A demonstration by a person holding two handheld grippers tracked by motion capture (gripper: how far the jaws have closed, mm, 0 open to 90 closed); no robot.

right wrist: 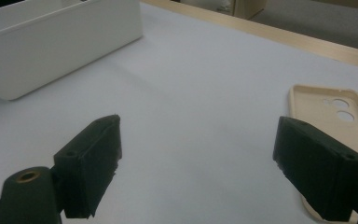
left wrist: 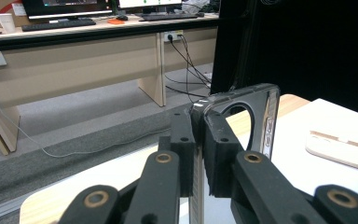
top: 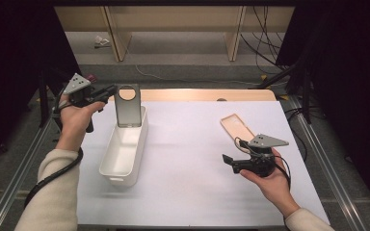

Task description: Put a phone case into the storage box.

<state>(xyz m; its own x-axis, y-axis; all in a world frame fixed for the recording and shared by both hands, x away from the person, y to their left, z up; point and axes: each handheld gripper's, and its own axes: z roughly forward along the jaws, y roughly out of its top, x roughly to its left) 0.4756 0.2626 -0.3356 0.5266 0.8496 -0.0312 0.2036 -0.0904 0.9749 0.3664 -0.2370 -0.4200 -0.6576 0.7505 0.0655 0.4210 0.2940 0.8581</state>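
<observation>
1. I am pinching a dark grey phone case [top: 127,106] by one edge in my left gripper [top: 110,91], its jaws clamped narrow on the thin wall, so the case is hanging upright.
2. Just below that gripper, the case's bottom end is dipping into the far end of a white bin [top: 125,149]; I judge I am lowering it in.
3. The case is looking smooth and semi-glossy, with a large round camera cutout.
4. My right gripper [top: 230,161] is hovering with jaws spread wide, holding nothing.
5. Just beyond it, a beige case [right wrist: 340,135], matte and shallow, is lying hollow side up on the pale table [top: 192,144], likely waiting its turn.
</observation>
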